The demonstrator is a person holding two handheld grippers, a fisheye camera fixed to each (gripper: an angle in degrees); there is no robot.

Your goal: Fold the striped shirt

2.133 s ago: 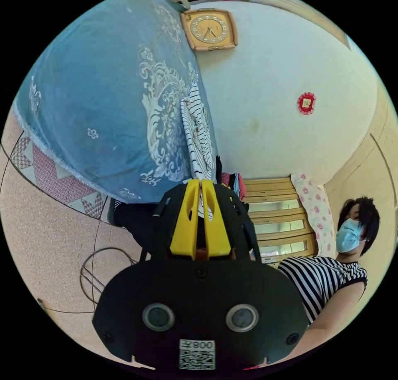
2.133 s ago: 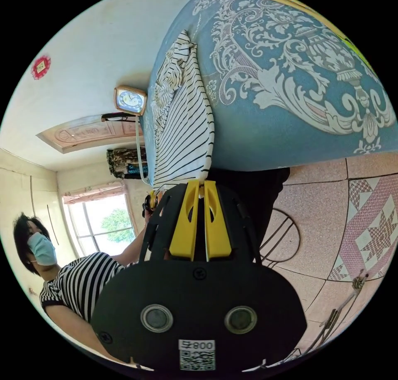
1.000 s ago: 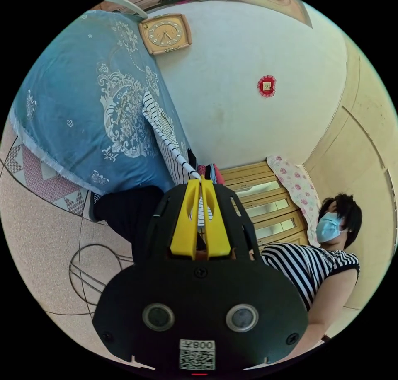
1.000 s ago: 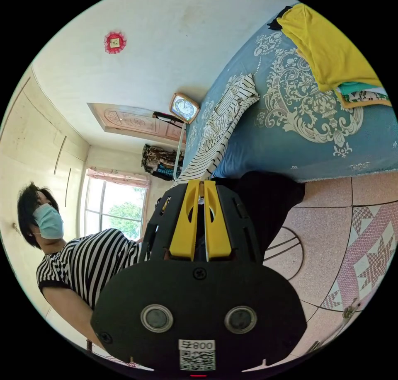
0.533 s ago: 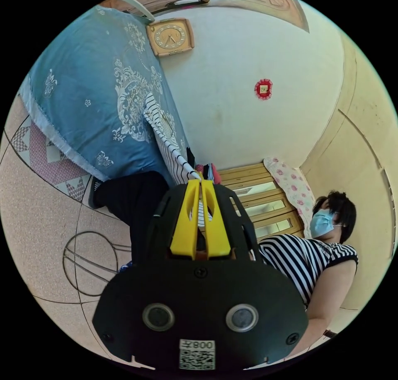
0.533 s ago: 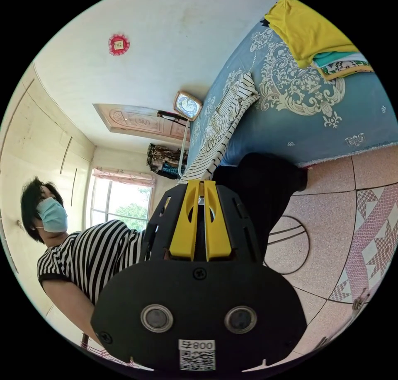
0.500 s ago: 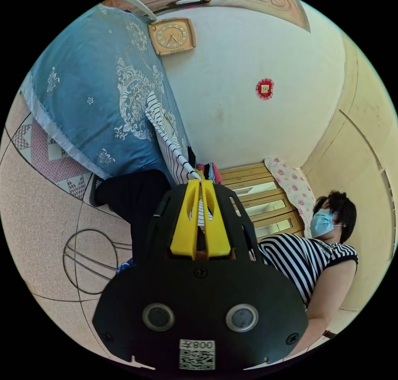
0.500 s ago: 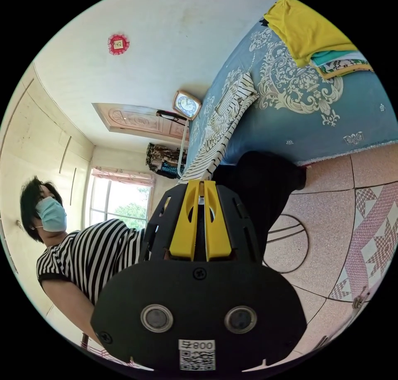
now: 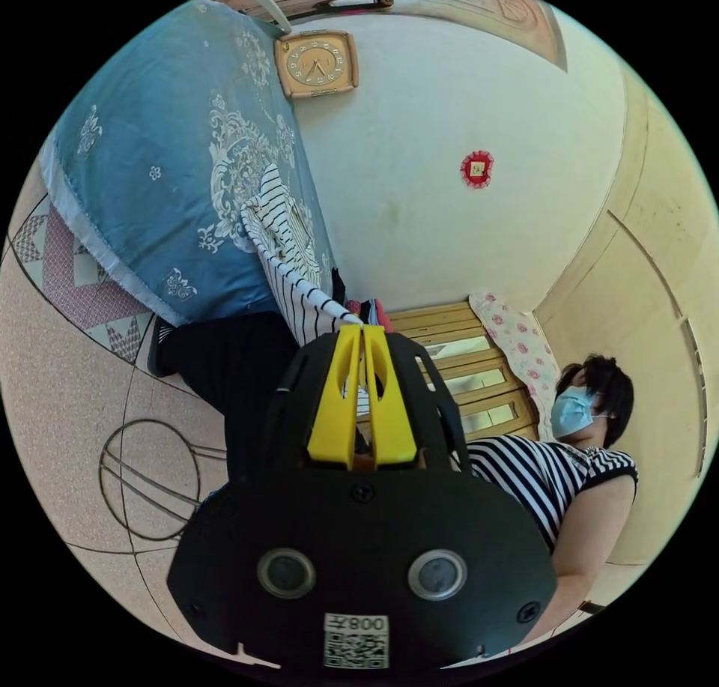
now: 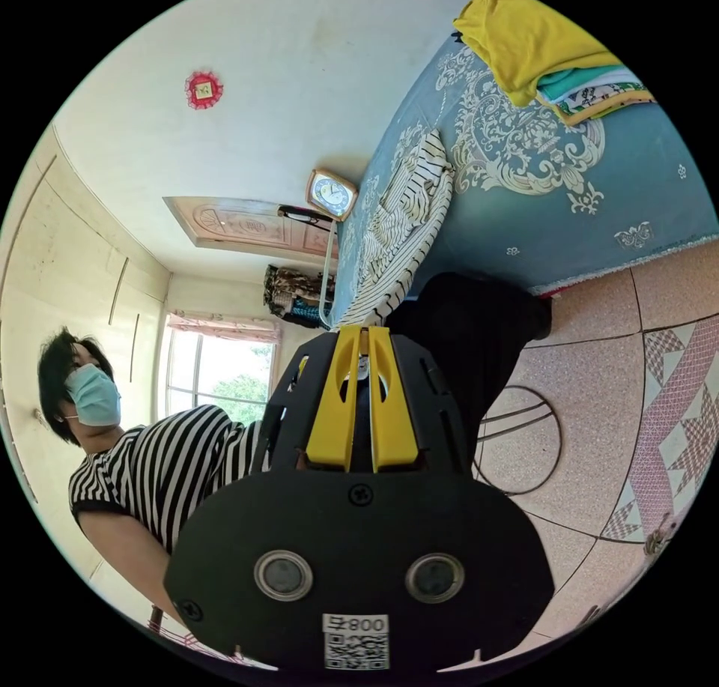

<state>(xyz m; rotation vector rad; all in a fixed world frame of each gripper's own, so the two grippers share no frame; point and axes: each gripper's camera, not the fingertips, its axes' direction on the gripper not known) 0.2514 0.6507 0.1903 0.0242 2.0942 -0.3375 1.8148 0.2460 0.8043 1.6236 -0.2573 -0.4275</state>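
A person in a black-and-white striped top (image 9: pixel 558 488) is standing at the side of a bed, holding a gripper in each hand. Nearest in the left gripper view, the left gripper (image 9: pixel 362 332) is pressing its yellow jaws together on an edge of the striped shirt (image 9: pixel 281 256). In the right gripper view, the right gripper (image 10: pixel 362 333) is likewise pinching the shirt's edge, its jaws closed on the cloth.

From both grippers the striped shirt is stretching away onto the blue bedspread (image 9: pixel 150 170), which is carrying a pale ornamental pattern. Part of the shirt is lying on the bed, and the near part is hanging off the bed's edge toward the grippers. The person's dark trousers (image 10: pixel 464 327) are showing against the side of the bed.

Under the bed, a tiled floor (image 10: pixel 599 387) is spreading out, speckled pink with a star pattern, and a thin wire ring (image 9: pixel 150 481) is lying on it.

Farther off, a square clock (image 9: pixel 316 63) is hanging on a white wall, with a small red ornament (image 9: pixel 477 169) beyond it. A carved wooden door (image 10: pixel 247 224) is standing near the clock.

The right gripper view is also showing a stack of folded clothes (image 10: pixel 547 43) at the far end of the bed, a yellow piece on top, and a bright window (image 10: pixel 213 368) behind the person. The left gripper view is showing wooden slatted furniture (image 9: pixel 472 376), possibly a cabinet, with a flowered cloth (image 9: pixel 517 339) draped over it.
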